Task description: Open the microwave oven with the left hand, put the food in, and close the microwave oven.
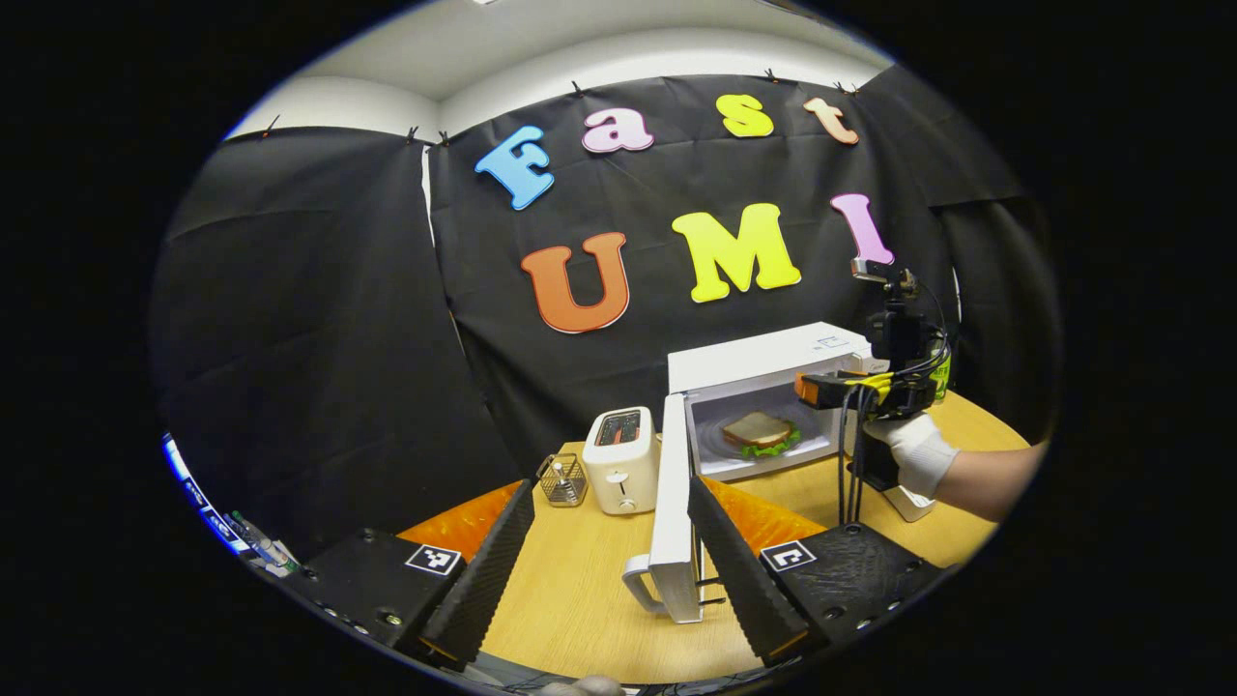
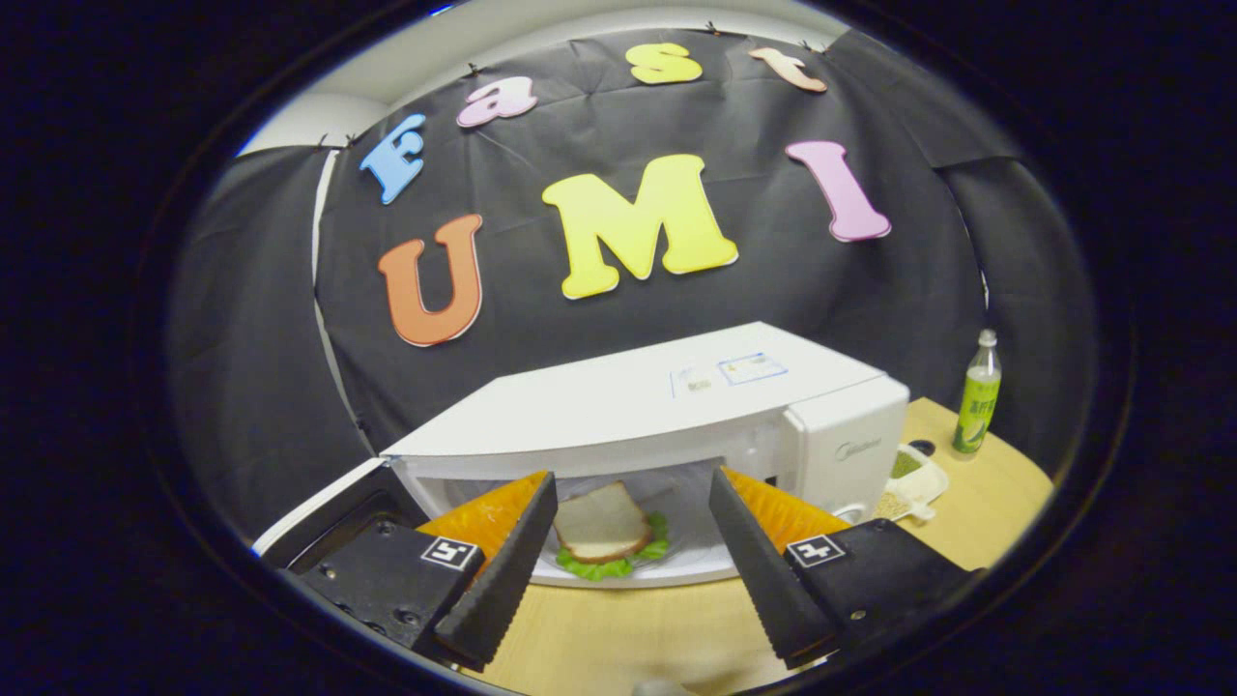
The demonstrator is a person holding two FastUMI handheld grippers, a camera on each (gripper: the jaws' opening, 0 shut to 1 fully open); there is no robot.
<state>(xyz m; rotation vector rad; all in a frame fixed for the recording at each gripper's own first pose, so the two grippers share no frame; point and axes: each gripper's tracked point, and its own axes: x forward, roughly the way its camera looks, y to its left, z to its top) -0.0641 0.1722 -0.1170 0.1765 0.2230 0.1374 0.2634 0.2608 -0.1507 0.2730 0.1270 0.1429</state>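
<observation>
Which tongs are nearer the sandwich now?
Right. The right tongs hang open just outside the microwave facing the sandwich; the left tongs are farther back, by the door.

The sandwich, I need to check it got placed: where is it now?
The sandwich lies inside the open microwave, seen in the right gripper view between the open right tongs, right of the toaster.

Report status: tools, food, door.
Both tools open, empty: left tool, right tool. Bread-and-lettuce sandwich inside white microwave. Door open, swing path unobstructed.
</observation>
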